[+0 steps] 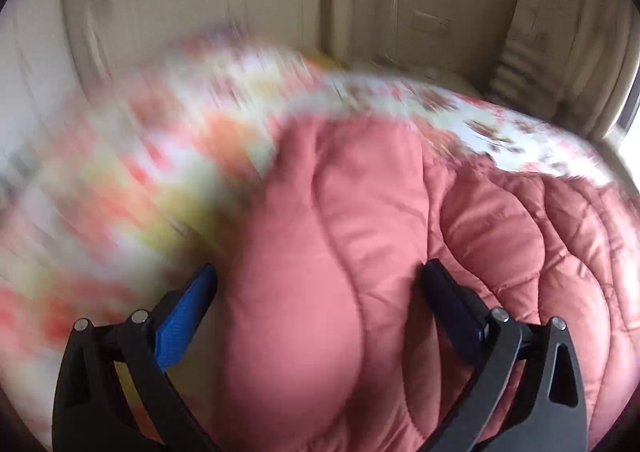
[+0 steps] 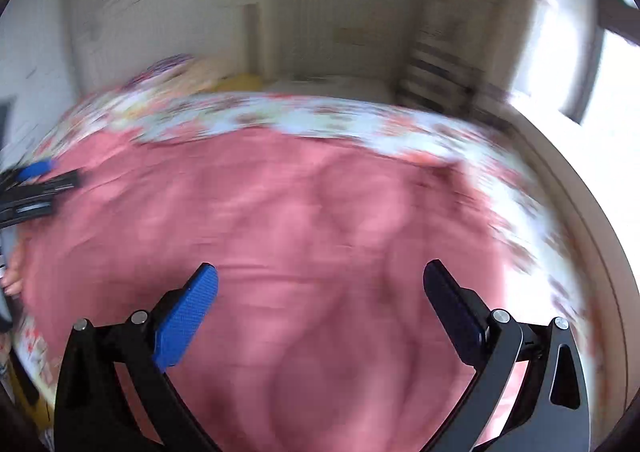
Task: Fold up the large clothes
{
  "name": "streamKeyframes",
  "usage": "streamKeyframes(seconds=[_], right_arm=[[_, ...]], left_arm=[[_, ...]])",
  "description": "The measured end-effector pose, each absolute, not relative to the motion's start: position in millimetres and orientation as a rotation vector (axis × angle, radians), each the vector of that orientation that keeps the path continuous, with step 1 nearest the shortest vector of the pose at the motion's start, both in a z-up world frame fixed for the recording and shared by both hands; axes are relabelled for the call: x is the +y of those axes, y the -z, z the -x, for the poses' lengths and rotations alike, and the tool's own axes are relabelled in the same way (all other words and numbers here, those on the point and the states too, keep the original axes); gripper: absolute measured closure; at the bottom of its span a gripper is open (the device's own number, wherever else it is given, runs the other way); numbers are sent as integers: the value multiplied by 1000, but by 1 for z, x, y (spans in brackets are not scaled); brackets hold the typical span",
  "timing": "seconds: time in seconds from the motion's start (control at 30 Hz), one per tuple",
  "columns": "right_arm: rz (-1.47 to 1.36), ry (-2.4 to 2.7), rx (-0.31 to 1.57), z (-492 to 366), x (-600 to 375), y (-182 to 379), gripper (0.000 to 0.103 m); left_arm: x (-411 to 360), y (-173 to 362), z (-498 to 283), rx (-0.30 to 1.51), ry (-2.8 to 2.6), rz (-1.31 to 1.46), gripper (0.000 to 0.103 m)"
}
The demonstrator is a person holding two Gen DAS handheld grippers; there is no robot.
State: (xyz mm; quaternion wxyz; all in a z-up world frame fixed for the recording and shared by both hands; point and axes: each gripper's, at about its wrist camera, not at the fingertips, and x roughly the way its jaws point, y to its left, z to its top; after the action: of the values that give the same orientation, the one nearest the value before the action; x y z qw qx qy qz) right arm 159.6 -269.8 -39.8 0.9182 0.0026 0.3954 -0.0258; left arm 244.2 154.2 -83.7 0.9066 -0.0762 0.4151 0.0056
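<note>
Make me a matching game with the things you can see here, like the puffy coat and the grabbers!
Things:
1. puffy quilted coat
2. bedsheet
3. left gripper
4. right gripper

Descriptions:
A. white with a flowery print
B. pink
C. open, with a bulging fold of the coat between its fingers
D. open, above a flatter spread of the coat

Pairs: 1-B, 2-A, 3-C, 4-D
</note>
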Motion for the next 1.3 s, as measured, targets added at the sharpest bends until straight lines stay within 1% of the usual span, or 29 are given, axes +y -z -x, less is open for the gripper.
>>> streamKeyframes(seconds=[0.07, 0.1, 0.13, 0.27, 0.33, 0.4, 0.47, 0.57, 0.63, 0.7, 0.73, 0.83, 0.87, 0.93, 1.03, 1.1, 1.17, 1.23, 1.3], right_arm=[[-102, 51, 892, -165, -302, 65, 4], [-202, -11, 901, -166, -316, 77, 4], [-218, -18, 885, -164, -319, 79, 4], [-144, 28, 893, -167, -310, 78, 4], [-157, 21, 889, -166, -314, 79, 4], [-166, 34, 896, -165, -316, 75, 4], [-135, 107, 860, -157, -306, 58, 5], [-88, 69, 766, -145, -278, 29, 5], [-50, 44, 751, -145, -258, 20, 4], [30, 12, 754, -150, -231, 24, 4], [73, 10, 764, -155, -219, 32, 4], [153, 18, 786, -164, -207, 58, 4], [124, -1, 768, -165, -216, 61, 4], [31, 4, 800, -168, -246, 60, 4], [-71, 127, 766, -161, -293, 48, 5], [-189, 266, 769, -152, -344, 48, 5], [-337, 263, 803, -136, -384, 55, 5], [-452, 211, 790, -109, -403, 55, 5], [-453, 137, 761, -84, -399, 52, 5]], left_arm=[[162, 86, -246, 867, 3, 218, 2], [159, 86, -247, 867, -3, 201, 2], [156, 86, -247, 863, -15, 176, 2], [148, 84, -242, 844, -38, 141, 2], [147, 78, -239, 839, -63, 123, 2], [134, 57, -227, 765, -128, 61, 2], [117, 35, -213, 680, -108, 56, 2], [72, 21, -212, 662, -9, 5, 2], [29, 33, -218, 680, 37, -127, 2], [-1, 59, -230, 740, 56, -236, 2], [-7, 73, -234, 739, 55, -236, 2], [10, 74, -237, 762, 90, -123, 2], [14, 75, -239, 771, 104, -104, 2], [20, 76, -239, 777, 122, -80, 2], [20, 76, -238, 768, 114, -87, 2], [17, 77, -239, 765, 108, -100, 2], [20, 79, -239, 769, 112, -92, 2], [20, 78, -240, 770, 113, -89, 2], [20, 78, -239, 767, 110, -91, 2]])
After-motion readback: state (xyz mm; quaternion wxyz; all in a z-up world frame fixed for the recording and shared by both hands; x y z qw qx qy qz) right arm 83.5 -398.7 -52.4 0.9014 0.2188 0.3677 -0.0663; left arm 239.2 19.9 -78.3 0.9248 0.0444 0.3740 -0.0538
